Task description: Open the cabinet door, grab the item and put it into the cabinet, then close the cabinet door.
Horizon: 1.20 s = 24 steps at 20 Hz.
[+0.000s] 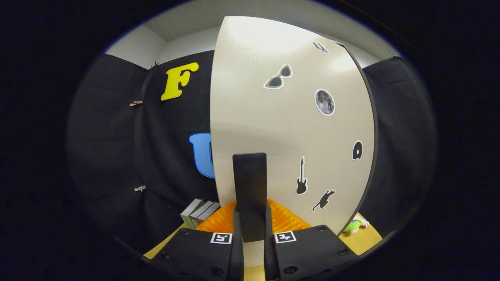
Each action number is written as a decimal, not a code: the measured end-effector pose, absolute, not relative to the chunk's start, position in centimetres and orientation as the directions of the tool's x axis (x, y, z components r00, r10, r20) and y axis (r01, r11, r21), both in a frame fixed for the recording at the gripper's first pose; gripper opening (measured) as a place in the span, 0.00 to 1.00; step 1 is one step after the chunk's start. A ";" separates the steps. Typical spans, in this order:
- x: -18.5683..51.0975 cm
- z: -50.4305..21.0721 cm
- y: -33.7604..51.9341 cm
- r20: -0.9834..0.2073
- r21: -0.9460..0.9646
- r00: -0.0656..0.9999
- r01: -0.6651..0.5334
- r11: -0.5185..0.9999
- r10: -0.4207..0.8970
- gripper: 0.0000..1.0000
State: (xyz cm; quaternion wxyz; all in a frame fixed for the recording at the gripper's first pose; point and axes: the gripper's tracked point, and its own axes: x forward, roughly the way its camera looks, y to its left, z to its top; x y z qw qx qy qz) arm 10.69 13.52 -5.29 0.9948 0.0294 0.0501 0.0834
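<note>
Gripper point(253, 234): fingers drawn in close on the dark upright handle point(250, 195) of the cabinet door point(273, 128); both fingers press its sides, only the handle's width between them.
Cabinet door: pale panel directly ahead of the fingers, rising well above them; dark edge band down its far right side. Whether it is ajar or flush, cannot tell.
Item: small green toy point(353, 225) on the wooden tabletop point(367, 236), right of the right finger, low past the door's right edge, well apart from the gripper; partly hidden by the door.
Writing: no readable text. Door carries picture stickers: sunglasses point(278, 77), moon point(324, 102), guitar point(301, 177), cat point(323, 200).
Containers: orange ribbed tray point(218, 222) just beyond the fingers at the door's foot; contents not visible.
Other: three books point(198, 212) standing left of the tray.
</note>
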 end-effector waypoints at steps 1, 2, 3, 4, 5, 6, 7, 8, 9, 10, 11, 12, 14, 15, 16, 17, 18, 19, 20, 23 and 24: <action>10.3 -5.2 13.2 -0.096 0.067 0.980 -0.171 0.983 0.177 0.24; 9.8 -5.0 12.9 -0.090 0.062 0.979 -0.178 0.982 0.183 0.24; 9.2 -5.0 12.5 -0.090 0.055 0.978 -0.182 0.982 0.186 0.24; 8.4 -4.9 12.1 -0.089 0.050 0.978 -0.185 0.981 0.189 0.24; 7.8 -4.8 11.6 -0.090 0.051 0.978 -0.187 0.981 0.191 0.24; 7.5 -4.9 11.2 -0.092 0.051 0.977 -0.188 0.981 0.192 0.24; 7.2 -4.9 10.9 -0.094 0.049 0.977 -0.190 0.981 0.194 0.24; 6.8 -4.8 10.4 -0.096 0.048 0.977 -0.189 0.981 0.193 0.24; 6.4 -4.7 9.9 -0.096 0.045 0.977 -0.187 0.981 0.190 0.24; 5.9 -4.6 9.4 -0.096 0.043 0.978 -0.183 0.982 0.186 0.24; 5.5 -4.6 8.8 -0.097 0.039 0.979 -0.177 0.983 0.180 0.24; 5.2 -4.5 8.3 -0.098 0.041 0.980 -0.170 0.985 0.173 0.24; 4.4 -4.4 7.1 -0.102 0.046 0.982 -0.157 0.987 0.161 0.24; 4.1 -4.3 6.4 -0.105 0.044 0.983 -0.147 0.988 0.151 0.24; 3.9 -4.2 5.7 -0.104 0.041 0.985 -0.133 0.990 0.136 0.23; 3.6 -4.2 5.0 -0.105 0.036 0.987 -0.119 0.992 0.122 0.23; 3.5 -4.1 4.4 -0.103 0.032 0.989 -0.104 0.994 0.107 0.23; 3.2 -4.1 3.8 -0.101 0.033 0.991 -0.088 0.996 0.091 0.23; 3.2 -4.1 3.2 -0.100 0.031 0.992 -0.074 0.997 0.076 0.23; 2.7 -4.0 1.5 -0.090 0.033 0.995 -0.030 0.999 0.033 0.23; 2.5 -4.0 1.0 -0.087 0.036 0.996 -0.012 0.999 0.015 0.23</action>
